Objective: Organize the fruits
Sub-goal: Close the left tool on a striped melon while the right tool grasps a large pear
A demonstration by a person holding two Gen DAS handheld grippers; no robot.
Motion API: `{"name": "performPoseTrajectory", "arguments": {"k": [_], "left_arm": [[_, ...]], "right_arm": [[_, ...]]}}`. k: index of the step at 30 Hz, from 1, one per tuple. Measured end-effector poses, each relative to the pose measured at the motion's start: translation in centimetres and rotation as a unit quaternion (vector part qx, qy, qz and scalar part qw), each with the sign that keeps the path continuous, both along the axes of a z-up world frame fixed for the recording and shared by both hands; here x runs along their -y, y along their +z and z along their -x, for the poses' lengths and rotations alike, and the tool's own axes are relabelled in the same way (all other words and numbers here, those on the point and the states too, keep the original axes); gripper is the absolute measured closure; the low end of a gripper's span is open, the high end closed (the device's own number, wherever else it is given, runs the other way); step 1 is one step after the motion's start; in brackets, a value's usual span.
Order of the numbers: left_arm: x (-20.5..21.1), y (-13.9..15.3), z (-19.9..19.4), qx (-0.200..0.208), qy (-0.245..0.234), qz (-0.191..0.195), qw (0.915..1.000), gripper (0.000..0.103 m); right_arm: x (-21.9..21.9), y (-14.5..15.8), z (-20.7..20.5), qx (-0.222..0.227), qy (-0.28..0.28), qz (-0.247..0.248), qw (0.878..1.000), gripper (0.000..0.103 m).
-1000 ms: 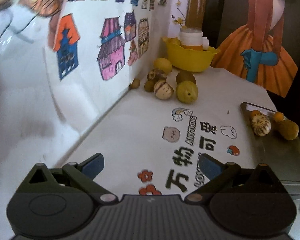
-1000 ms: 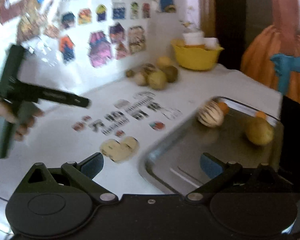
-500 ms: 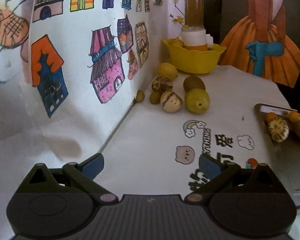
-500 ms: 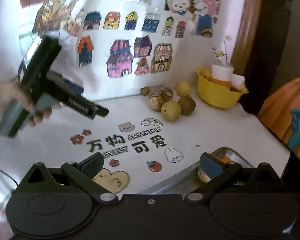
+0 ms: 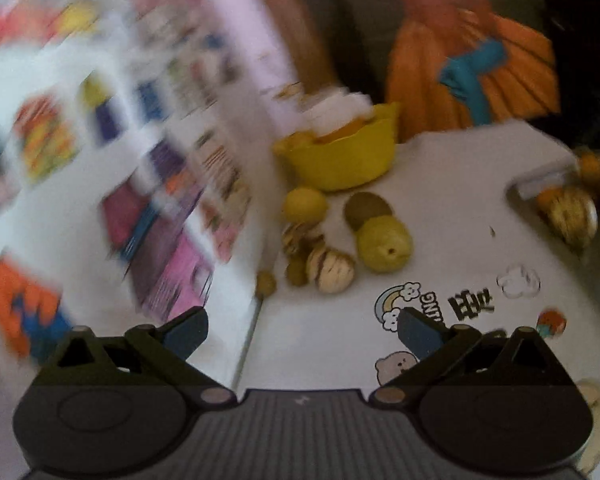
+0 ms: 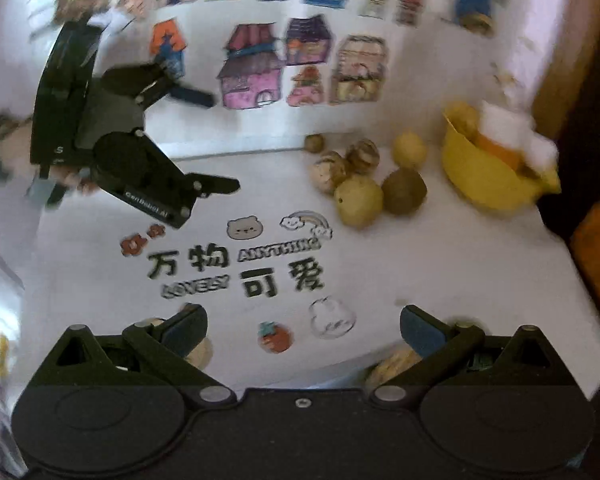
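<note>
**Fruit cluster ahead of both open tools**

The left hand-held gripper (image 5: 302, 330) has its jaws spread wide and empty above the white printed worktop (image 5: 452, 184). Straight ahead of it lies the loose fruit: a yellow-green round pear (image 5: 384, 245), a striped cream melon (image 5: 331, 270), a brown kiwi (image 5: 367, 205) and a yellow lemon (image 5: 303, 205), all close together. Beyond them stands a yellow plastic bowl (image 5: 340, 160). The paper wall with house drawings (image 5: 160, 216) borders the cluster on the left. Far right, a metal tray (image 5: 540, 188) carries another striped fruit (image 5: 572, 220). The right hand-held gripper (image 6: 303, 330) is likewise spread apart and holds nothing; the fruit sits ahead of it, slightly right.
</note>
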State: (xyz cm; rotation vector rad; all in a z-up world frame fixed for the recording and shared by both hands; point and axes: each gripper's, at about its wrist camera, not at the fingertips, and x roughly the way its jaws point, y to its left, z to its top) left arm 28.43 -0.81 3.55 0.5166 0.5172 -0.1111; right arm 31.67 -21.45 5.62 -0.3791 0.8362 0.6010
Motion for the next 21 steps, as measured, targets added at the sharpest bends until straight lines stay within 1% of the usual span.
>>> {"name": "performPoseTrajectory", "arguments": {"k": [1,3,5,7,10,14,16,18,21], "left_arm": [[0.7,-0.4,-0.1,0.004,-0.018,-0.026,0.9995,0.0],[1.9,-1.1,-0.6,0.011,-0.049,-0.078,0.9957,0.0],[2.5,-1.8,-1.2,0.011,-0.069,-0.111,0.9914,0.0],[3.0,-2.5,-2.3,0.005,-0.079,-0.134,0.9878,0.0],[3.3,-3.4,-3.5,-0.006,-0.105,-0.143,0.9841,0.0],[3.3,-4.8,-4.9,-0.005,-0.141,-0.173,0.9747,0.0],[3.2,-5.2,-5.5,-0.004,-0.149,-0.179,0.9726,0.0],[2.9,-5.4,-6.1,-0.004,-0.157,-0.18,0.9709,0.001],[2.9,-5.7,-7.1,-0.002,-0.15,-0.194,0.9695,0.001]], "right_arm": [[-0.1,-0.3,-0.5,0.015,0.019,0.02,1.0,0.001],[-0.6,-1.1,-1.4,0.043,0.067,0.058,0.995,0.001],[-1.0,-1.8,-2.3,0.068,0.109,0.082,0.988,0.001],[-1.5,-2.5,-3.3,0.086,0.149,0.093,0.981,0.001],[-2.3,-3.3,-5.1,0.104,0.192,0.097,0.971,0.001],[-3.3,-4.6,-7.4,0.114,0.229,0.117,0.96,0.002],[-3.8,-5.2,-8.6,0.121,0.237,0.128,0.955,0.004],[-4.2,-5.5,-9.8,0.124,0.245,0.144,0.951,0.008],[-4.6,-5.9,-11.3,0.126,0.25,0.157,0.947,0.009]]}}
